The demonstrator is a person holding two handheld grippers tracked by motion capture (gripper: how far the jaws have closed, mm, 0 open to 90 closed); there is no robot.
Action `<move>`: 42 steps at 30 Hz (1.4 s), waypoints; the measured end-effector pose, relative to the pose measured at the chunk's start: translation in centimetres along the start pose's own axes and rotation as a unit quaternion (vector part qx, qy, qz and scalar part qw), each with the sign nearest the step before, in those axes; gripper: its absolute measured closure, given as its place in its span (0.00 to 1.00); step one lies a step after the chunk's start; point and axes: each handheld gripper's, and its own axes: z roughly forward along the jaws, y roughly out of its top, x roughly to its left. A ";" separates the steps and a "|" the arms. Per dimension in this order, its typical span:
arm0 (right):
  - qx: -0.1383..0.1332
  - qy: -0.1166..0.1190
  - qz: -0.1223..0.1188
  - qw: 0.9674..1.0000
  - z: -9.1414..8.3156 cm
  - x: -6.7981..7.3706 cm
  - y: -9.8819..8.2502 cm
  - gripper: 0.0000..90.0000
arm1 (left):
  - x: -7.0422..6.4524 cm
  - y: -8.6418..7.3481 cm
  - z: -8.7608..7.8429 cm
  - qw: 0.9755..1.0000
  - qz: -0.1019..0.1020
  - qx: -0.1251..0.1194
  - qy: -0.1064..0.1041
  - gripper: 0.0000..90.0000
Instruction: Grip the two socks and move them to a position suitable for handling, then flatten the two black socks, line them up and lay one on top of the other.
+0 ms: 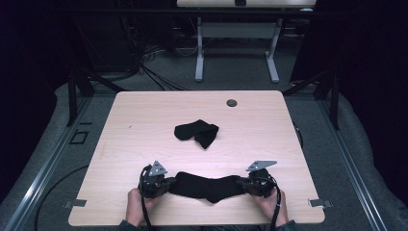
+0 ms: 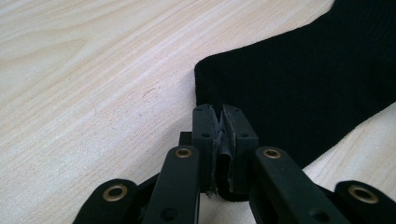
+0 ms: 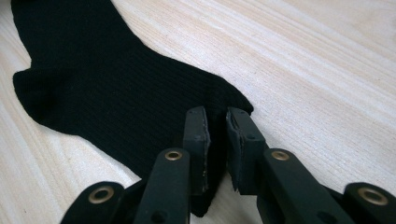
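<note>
A long black sock (image 1: 207, 186) lies stretched flat along the near edge of the wooden table (image 1: 144, 120), between my two grippers. My left gripper (image 1: 172, 184) is at its left end; in the left gripper view the jaws (image 2: 219, 109) are pinched together on the sock's edge (image 2: 303, 79). At the right end is my right gripper (image 1: 240, 183); in the right gripper view its jaws (image 3: 217, 114) stand a narrow gap apart with the sock's tip (image 3: 93, 70) bunched between the pads. A second black sock (image 1: 196, 132) lies crumpled at the table's middle.
A dark round grommet (image 1: 232, 102) sits near the table's far edge. Small metal brackets (image 1: 74, 203) (image 1: 320, 202) stick out at the two near corners. Beyond the table stand another desk's white legs (image 1: 199, 53) and floor cables.
</note>
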 end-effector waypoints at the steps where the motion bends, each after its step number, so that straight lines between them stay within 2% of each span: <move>1: 0.000 0.000 0.002 1.000 0.0 0.0 0.0 0.88 | 0.0 -0.1 0.0 1.000 -0.001 -0.001 0.000 0.93; 13: 0.006 0.007 -0.006 1.000 -0.3 0.5 -0.4 0.89 | -0.6 -0.6 -0.4 1.000 -0.003 -0.005 0.001 0.93; 16: 0.011 0.007 -0.009 1.000 -0.6 0.5 -0.6 0.89 | -0.8 -0.8 -0.6 1.000 0.002 -0.003 -0.002 0.93; 21: 0.012 0.006 -0.011 1.000 -0.9 1.1 -1.0 0.90 | -1.1 -1.4 -0.9 1.000 -0.005 -0.009 -0.010 0.93; 27: 0.016 0.010 -0.013 1.000 -1.2 1.4 -1.3 0.89 | -1.5 -1.6 -1.2 1.000 0.001 -0.006 -0.011 0.93; 31: 0.018 0.012 -0.015 1.000 -1.3 1.6 -1.6 0.89 | -1.8 -2.0 -1.5 1.000 -0.005 -0.010 -0.019 0.93; 34: 0.019 0.014 -0.015 1.000 -1.5 1.6 -1.7 0.89 | -1.9 -2.1 -1.6 1.000 0.003 -0.008 -0.021 0.92; 35: 0.016 0.013 -0.013 1.000 -1.5 1.6 -1.8 0.89 | -1.9 -2.1 -1.5 1.000 0.002 -0.005 -0.022 0.89; 36: 0.015 0.015 -0.012 1.000 -1.5 1.6 -1.8 0.89 | -1.7 -2.0 -1.6 1.000 0.005 0.000 -0.021 0.80; 37: 0.012 0.007 -0.021 1.000 -1.5 1.7 -1.7 0.87 | -1.7 -1.8 -1.7 1.000 0.004 0.003 -0.020 0.69; 38: -0.008 -0.003 -0.027 1.000 -1.8 1.8 -1.7 0.82 | -1.5 -1.7 -2.0 1.000 0.006 -0.002 -0.021 0.60; 39: -0.040 -0.002 -0.029 0.999 -2.3 1.8 -1.8 0.78 | -1.4 -1.7 -2.5 1.000 0.002 -0.016 -0.018 0.50; 41: -0.086 -0.004 -0.025 0.996 -3.6 1.4 -1.7 0.65 | -0.9 -1.5 -3.7 0.999 -0.009 -0.038 -0.002 0.31; 42: -0.088 -0.013 -0.021 0.996 -4.2 0.9 -1.6 0.57 | -0.6 -1.5 -4.2 0.999 -0.013 -0.048 0.009 0.23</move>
